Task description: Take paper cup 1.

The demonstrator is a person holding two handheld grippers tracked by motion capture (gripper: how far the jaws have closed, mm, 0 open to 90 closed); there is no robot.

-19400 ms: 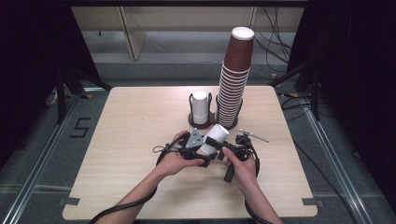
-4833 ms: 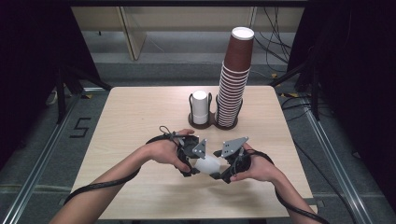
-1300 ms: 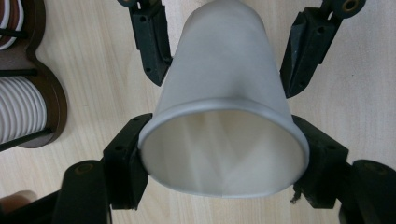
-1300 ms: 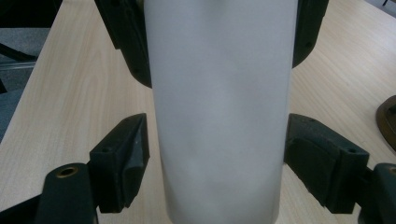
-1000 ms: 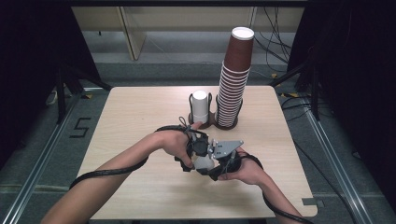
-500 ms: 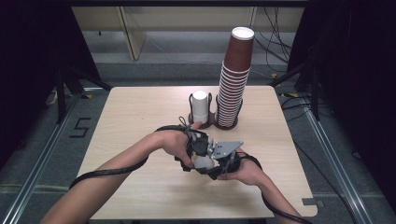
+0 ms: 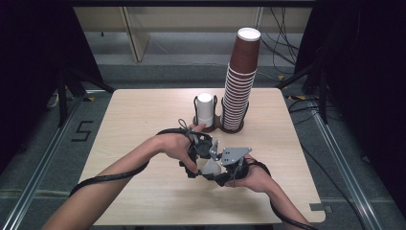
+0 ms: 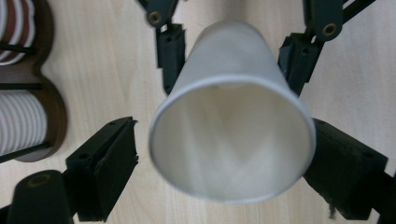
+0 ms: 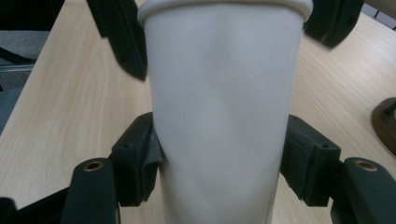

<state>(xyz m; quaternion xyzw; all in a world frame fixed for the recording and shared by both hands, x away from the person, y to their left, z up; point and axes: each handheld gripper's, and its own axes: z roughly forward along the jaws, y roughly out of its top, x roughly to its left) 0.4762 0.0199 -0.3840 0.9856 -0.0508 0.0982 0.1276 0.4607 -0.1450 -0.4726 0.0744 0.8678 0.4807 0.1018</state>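
Since half a second ago the left gripper has been spreading its jaws: in the left gripper view one stands clear of the white paper cup at 9 o'clock and the other sits just at the rim at 3 o'clock, with no squeeze to be seen. Both hands have kept their place over the tabletop. The right gripper has its jaws pinching the cup's wall from both sides, hard enough that the paper dents between them. So the cup hangs above the front middle of the tabletop, carried by the right gripper alone, mouth toward the left one.

To finish this handover well, I judge the left gripper should back straight off along the cup's axis, jaws kept wide so neither snags the rolled rim. The right grip could ease a little; the wall is already buckling.

At 12 o'clock from the hands stand the cup holder, its short white stack and the tall brown cup stack.
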